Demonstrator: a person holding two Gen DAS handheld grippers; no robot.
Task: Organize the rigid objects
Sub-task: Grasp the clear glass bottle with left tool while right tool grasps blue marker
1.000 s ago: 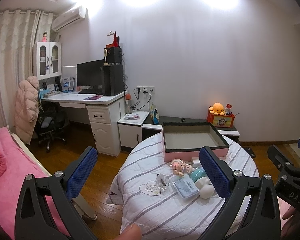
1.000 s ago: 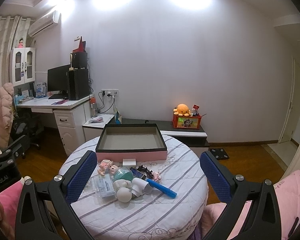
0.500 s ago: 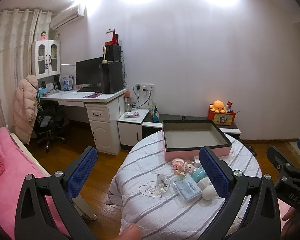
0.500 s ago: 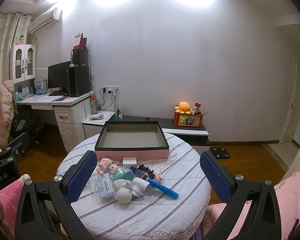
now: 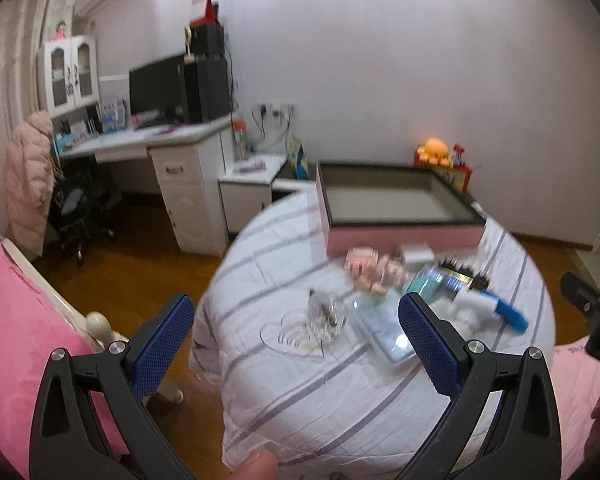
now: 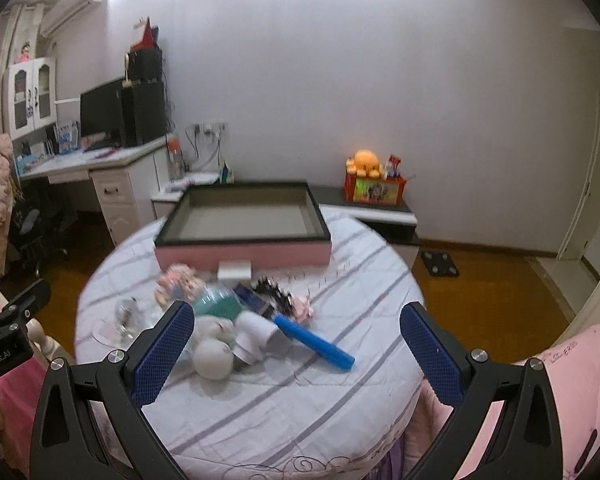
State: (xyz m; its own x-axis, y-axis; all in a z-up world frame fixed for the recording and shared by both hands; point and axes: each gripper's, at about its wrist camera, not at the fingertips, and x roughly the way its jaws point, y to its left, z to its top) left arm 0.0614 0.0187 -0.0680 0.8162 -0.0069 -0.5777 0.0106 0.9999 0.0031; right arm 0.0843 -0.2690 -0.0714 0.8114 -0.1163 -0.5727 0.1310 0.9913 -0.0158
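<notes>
A pink box with a dark rim stands empty at the far side of the round striped table. In front of it lies a pile: a doll, a teal bottle, a white ball, a white roll and a blue-handled brush. A small glass bottle and a clear flat case lie to the pile's left. My left gripper and right gripper hover open above the table's near side, holding nothing.
A white desk with a monitor, an office chair and a pink bed are on the left. Behind the table a low cabinet carries a red box with an orange plush. A scale lies on the wood floor.
Both grippers have moved forward and tilted down toward the table, so the box and pile look larger and blurred. The jaws stay open and no object has shifted.
</notes>
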